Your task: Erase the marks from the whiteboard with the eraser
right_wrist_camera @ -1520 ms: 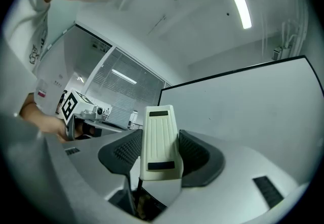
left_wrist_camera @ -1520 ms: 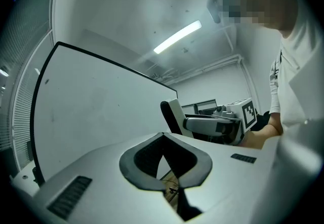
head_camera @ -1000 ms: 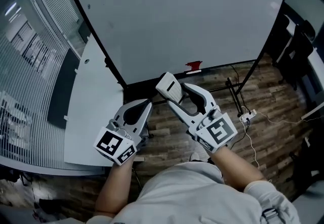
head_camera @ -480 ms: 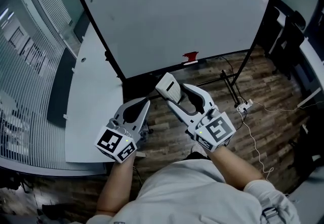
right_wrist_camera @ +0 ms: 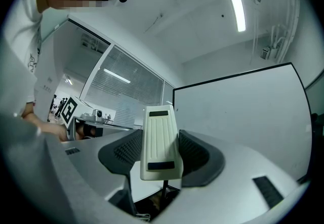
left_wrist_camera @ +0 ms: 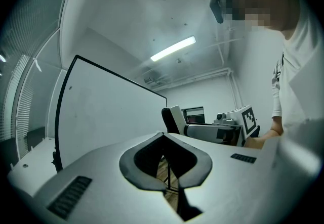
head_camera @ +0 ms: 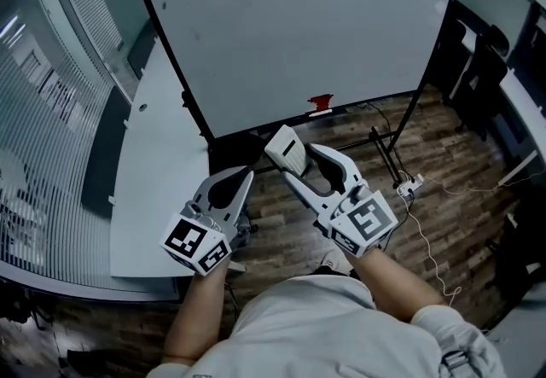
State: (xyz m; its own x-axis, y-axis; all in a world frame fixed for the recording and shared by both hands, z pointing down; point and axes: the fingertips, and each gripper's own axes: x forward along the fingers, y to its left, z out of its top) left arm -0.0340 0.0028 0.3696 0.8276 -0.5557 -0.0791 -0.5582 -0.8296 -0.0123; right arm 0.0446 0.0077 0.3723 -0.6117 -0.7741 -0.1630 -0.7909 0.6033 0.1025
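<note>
The whiteboard (head_camera: 299, 35) stands upright ahead of me, nearly blank, with one small dark dot (head_camera: 164, 5) near its upper left. My right gripper (head_camera: 299, 154) is shut on a white ribbed eraser (head_camera: 286, 148), held low in front of the board's bottom edge and apart from it. In the right gripper view the eraser (right_wrist_camera: 159, 142) stands upright between the jaws, with the whiteboard (right_wrist_camera: 243, 112) behind it. My left gripper (head_camera: 246, 173) hangs beside it to the left, shut and holding nothing. In the left gripper view its tips (left_wrist_camera: 163, 134) meet, and the whiteboard (left_wrist_camera: 101, 117) is at the left.
A small red object (head_camera: 321, 102) sits on the board's bottom ledge. A white table (head_camera: 162, 163) runs along the left beside a glass wall with blinds. The board's black stand legs (head_camera: 388, 154), a power strip with a cable (head_camera: 408, 189) and dark chairs (head_camera: 482, 69) stand at the right.
The head view has shifted, so the whiteboard sits a little further right and lower in the picture. Both grippers keep almost the same places, and the eraser stays in the right one.
</note>
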